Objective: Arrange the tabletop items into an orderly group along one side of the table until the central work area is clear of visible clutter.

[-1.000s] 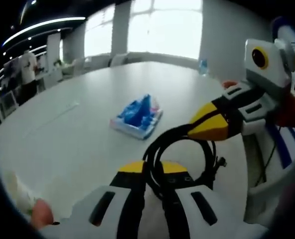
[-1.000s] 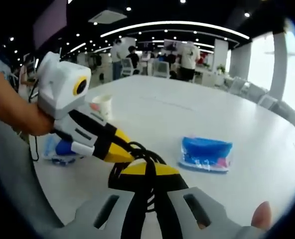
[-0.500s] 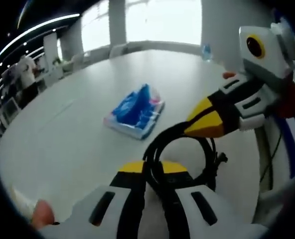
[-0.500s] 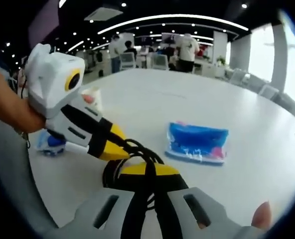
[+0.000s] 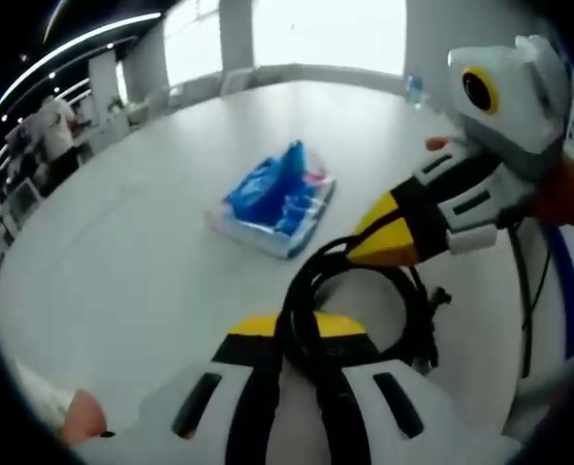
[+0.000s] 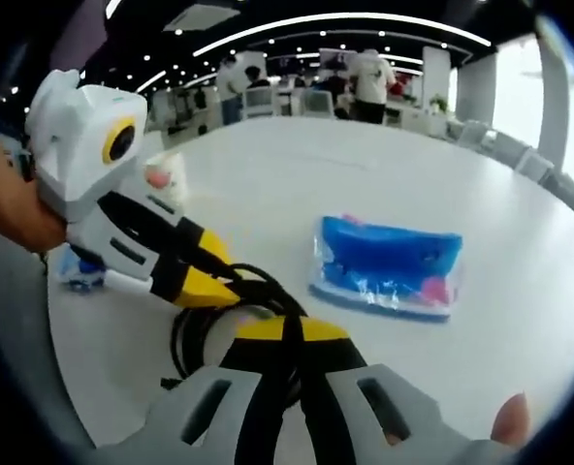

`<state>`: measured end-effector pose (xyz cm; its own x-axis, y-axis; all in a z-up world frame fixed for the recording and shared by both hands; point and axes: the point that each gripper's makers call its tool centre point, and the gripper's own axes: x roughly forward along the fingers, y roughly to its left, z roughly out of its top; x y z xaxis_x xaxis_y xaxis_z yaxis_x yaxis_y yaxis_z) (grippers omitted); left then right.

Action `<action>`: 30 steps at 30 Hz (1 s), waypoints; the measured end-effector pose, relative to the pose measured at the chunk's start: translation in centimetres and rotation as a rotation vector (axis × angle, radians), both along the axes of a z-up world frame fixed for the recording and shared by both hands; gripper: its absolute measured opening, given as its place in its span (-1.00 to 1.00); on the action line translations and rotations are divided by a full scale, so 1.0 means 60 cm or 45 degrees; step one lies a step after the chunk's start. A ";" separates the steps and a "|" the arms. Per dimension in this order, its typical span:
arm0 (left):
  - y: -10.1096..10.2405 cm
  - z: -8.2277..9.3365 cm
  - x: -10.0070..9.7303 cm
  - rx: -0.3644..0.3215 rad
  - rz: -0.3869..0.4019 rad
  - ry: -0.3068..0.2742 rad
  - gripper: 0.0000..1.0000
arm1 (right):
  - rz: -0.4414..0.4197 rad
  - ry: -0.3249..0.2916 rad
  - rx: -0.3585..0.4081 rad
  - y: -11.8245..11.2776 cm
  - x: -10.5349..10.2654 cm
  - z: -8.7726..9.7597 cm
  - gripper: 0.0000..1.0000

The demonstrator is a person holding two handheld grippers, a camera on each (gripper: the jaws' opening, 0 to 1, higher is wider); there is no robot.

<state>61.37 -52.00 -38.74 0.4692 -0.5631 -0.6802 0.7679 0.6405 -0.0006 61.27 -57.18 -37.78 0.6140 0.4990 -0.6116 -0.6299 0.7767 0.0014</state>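
A coiled black cable hangs just over the white table. My left gripper is shut on one side of the coil. My right gripper comes in from the right and grips the coil's far side. In the right gripper view, my right gripper is shut on the cable, and the left gripper holds it from the left. A blue plastic-wrapped pack lies flat on the table just beyond the coil, also seen as the pack.
A paper cup and a small blue-and-white item stand near the table's edge behind the left gripper. A water bottle stands at the far edge. People and chairs fill the room beyond the table.
Both grippers, still holding the cable, have come lower and closer to the blue pack, which now looks larger in both views. The pack itself has not moved.
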 end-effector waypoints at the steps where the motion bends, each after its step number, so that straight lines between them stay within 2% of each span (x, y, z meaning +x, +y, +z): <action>1: 0.000 -0.001 -0.001 0.002 0.001 0.004 -0.82 | 0.007 -0.001 -0.004 0.000 0.000 -0.001 -0.95; 3: 0.004 -0.009 -0.006 0.021 0.004 0.037 -0.82 | 0.001 -0.011 -0.007 -0.002 0.006 0.000 -0.95; 7: 0.004 -0.008 -0.007 0.004 0.006 0.026 -0.81 | 0.007 0.003 -0.009 0.000 0.009 -0.004 -0.95; 16: 0.000 -0.009 -0.012 -0.010 0.014 0.051 -0.71 | 0.007 0.025 -0.010 -0.001 0.009 -0.004 -0.92; 20: 0.000 -0.008 -0.012 -0.015 0.013 0.053 -0.69 | -0.009 0.038 0.010 0.001 0.007 -0.001 -0.70; 26: 0.000 -0.006 -0.015 -0.030 0.016 0.057 -0.65 | -0.018 0.038 0.019 -0.001 0.005 0.001 -0.69; 30: 0.000 -0.008 -0.018 -0.026 0.011 0.059 -0.63 | -0.009 0.066 -0.010 -0.004 -0.003 -0.012 -0.80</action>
<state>60.28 -51.99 -39.22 0.4423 -0.5734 -0.6897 0.7612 0.6466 -0.0494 61.08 -57.40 -38.49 0.5845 0.4898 -0.6468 -0.6237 0.7811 0.0278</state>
